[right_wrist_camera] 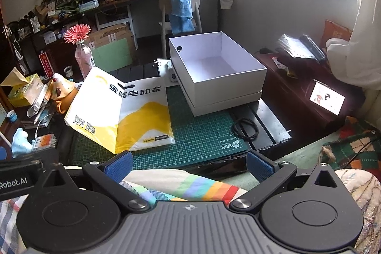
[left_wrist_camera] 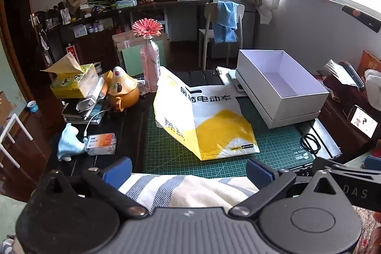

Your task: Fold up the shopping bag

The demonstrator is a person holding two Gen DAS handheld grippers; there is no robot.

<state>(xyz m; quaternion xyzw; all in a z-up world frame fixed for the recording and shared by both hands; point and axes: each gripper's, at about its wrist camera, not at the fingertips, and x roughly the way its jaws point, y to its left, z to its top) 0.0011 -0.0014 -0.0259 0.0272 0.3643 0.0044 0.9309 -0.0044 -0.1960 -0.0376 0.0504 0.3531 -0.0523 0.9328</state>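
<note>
A white and yellow shopping bag [left_wrist_camera: 204, 116] with black printed characters lies on the green cutting mat [left_wrist_camera: 273, 149], bent along a crease, its left part tilted up. It also shows in the right wrist view [right_wrist_camera: 123, 111] on the mat [right_wrist_camera: 202, 132]. My left gripper [left_wrist_camera: 189, 170] is open and empty, held back near the mat's front edge, well short of the bag. My right gripper [right_wrist_camera: 189, 164] is open and empty too, held back at the near edge, right of the bag. Both hover over striped fabric below.
An open white box [left_wrist_camera: 283, 85] stands on the mat right of the bag. A pink bottle with a flower [left_wrist_camera: 148, 63], an orange teapot [left_wrist_camera: 123, 89], a tissue box [left_wrist_camera: 73, 81] and a small plastic case [left_wrist_camera: 101, 143] crowd the left. A black cable loop [right_wrist_camera: 245, 129] lies right.
</note>
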